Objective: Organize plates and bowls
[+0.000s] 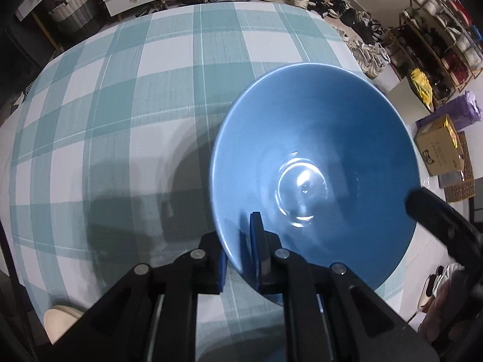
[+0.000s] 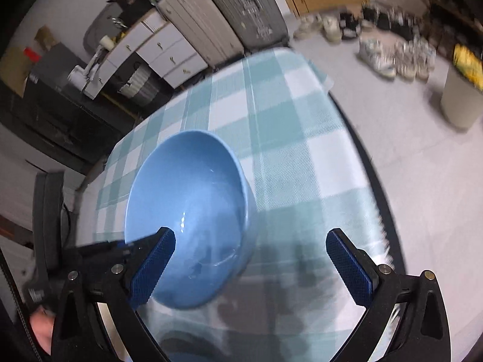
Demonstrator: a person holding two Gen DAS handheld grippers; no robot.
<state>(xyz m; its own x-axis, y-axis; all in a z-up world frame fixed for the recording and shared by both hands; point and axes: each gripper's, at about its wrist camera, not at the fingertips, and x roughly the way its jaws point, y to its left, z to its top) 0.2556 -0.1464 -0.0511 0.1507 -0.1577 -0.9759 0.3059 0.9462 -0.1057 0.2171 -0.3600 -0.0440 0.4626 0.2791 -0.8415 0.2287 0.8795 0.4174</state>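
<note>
A blue bowl (image 1: 314, 169) is held tilted above the teal-and-white checked tablecloth (image 1: 120, 114). My left gripper (image 1: 240, 256) is shut on the bowl's near rim, one pad inside and one outside. In the right wrist view the same bowl (image 2: 193, 211) hangs over the cloth (image 2: 271, 126), and the left gripper (image 2: 99, 247) holds it from the left. My right gripper (image 2: 250, 256) is open and empty, with its left finger (image 2: 154, 265) in front of the bowl's rim. A pale dish (image 1: 60, 319) peeks in at the table's near left edge.
Suitcases (image 2: 229, 12), white drawers (image 2: 163, 48) and a woven basket (image 1: 72, 9) stand beyond the table's far edge. Shoes (image 1: 362, 30), a shoe rack (image 1: 437, 30) and cardboard boxes (image 1: 437, 147) fill the floor to the right.
</note>
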